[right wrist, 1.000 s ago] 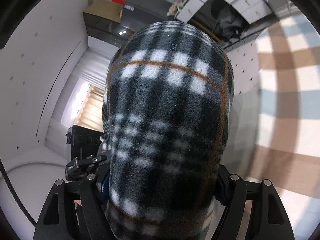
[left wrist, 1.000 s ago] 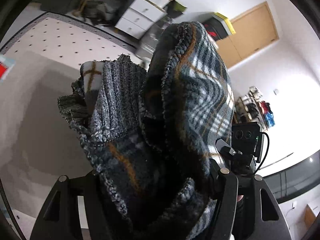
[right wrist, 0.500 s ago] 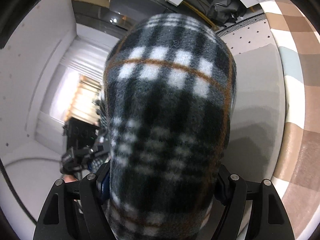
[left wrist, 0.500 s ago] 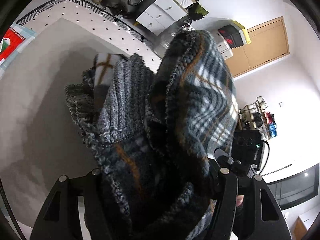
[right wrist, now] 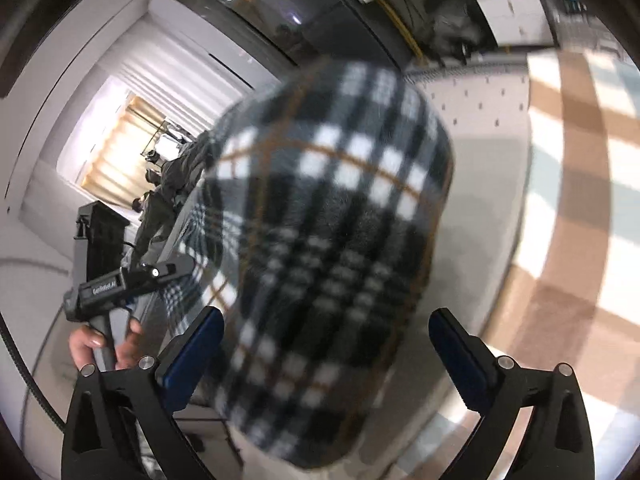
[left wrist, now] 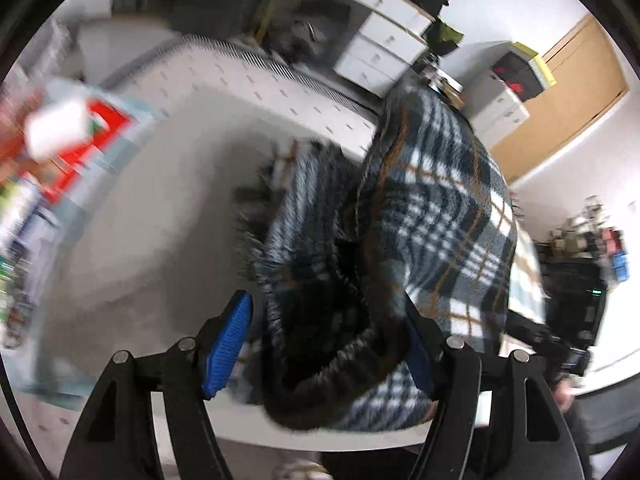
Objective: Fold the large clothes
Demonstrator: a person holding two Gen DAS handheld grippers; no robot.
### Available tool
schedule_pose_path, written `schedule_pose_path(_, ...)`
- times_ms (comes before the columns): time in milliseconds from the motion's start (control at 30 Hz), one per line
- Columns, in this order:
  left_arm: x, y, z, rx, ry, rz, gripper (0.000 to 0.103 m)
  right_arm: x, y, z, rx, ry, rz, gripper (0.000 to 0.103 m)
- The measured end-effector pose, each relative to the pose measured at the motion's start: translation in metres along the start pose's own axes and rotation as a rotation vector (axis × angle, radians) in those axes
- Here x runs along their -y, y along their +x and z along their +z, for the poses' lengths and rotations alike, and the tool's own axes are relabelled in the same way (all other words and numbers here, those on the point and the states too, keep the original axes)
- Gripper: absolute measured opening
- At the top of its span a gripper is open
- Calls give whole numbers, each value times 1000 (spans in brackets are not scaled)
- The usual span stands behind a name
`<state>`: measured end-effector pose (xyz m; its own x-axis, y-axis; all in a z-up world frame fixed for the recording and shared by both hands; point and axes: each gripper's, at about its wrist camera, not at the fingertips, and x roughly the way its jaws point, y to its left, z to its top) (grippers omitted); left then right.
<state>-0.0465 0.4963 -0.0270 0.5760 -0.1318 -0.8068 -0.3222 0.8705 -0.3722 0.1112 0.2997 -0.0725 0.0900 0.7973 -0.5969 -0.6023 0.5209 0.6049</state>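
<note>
Plaid garment point(right wrist: 332, 248) between right gripper point(right wrist: 326, 344), jaws just opened wide

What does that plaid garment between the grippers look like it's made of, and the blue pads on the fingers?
Plaid garment: looks like soft fleece, matte and fuzzy; the checks have blurry, napped edges. Its rolled hem in the left wrist view looks like ribbed knit, with fine parallel ridges.

Blue pads: probably rubber or a textured grip sheet, matte; fine crosswise ribbing shows, though blur leaves the material open.
</note>
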Motion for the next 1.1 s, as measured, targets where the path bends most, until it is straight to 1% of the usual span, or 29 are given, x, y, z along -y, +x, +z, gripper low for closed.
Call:
schedule_pose_path(67,12,-15,-6,54,32,75,67,1,-21,-7,35,-5,26,103)
schedule_pose_path(100,23,-25,-10,89,54,124,67,3,-36,-10,70,-14,42,103)
schedule_pose_path(133,36,-32,-14,118,84,156,67,2,-51,-17,101,-29,60,103)
schedule_pose_path(200,59,-44,-23,179,128,215,67,5,-80,-25,178,-64,77,103)
schedule_pose_path(233,73,-49,-29,211,153,246,67,7,-99,-31,231,-82,83,103)
schedule_pose_path(300,104,-56,-42,255,204,279,67,13,-125,-44,296,-110,94,103)
schedule_pose_path(333,120,-58,-50,274,219,296,70,14,-138,-48,329,-119,90,103)
schedule_pose_path(367,129,-57,-54,289,228,304,75,18,-152,-54,363,-125,89,103)
schedule_pose_path(433,147,-56,-65,346,248,327,81,19,-167,-50,401,-130,78,103)
schedule_pose_path(467,162,-56,-75,381,285,338,83,20,-178,-56,420,-139,69,103)
schedule_pose_path(533,185,-52,-88,432,345,341,83,19,-193,-64,444,-163,70,103)
schedule_pose_path(600,193,-45,-96,458,366,333,83,10,-205,-72,462,-193,55,103)
schedule_pose_path(667,198,-44,-104,481,353,311,83,4,-218,-84,490,-233,48,103)
schedule_pose_path(767,203,-52,-117,524,315,297,83,-5,-228,-103,562,-298,45,103)
schedule_pose_path(833,202,-61,-125,578,296,332,83,-12,-233,-113,598,-337,51,103)
schedule_pose_path(933,205,-74,-140,625,277,359,84,-27,-234,-125,643,-404,43,103)
schedule_pose_path(1000,200,-82,-149,646,249,371,87,-39,-233,-133,675,-440,48,103)
schedule_pose_path(1067,196,-90,-159,679,232,378,101,-49,-231,-137,702,-466,42,103)
schedule_pose_path(1100,195,-94,-165,699,226,380,102,-54,-229,-140,714,-480,47,103)
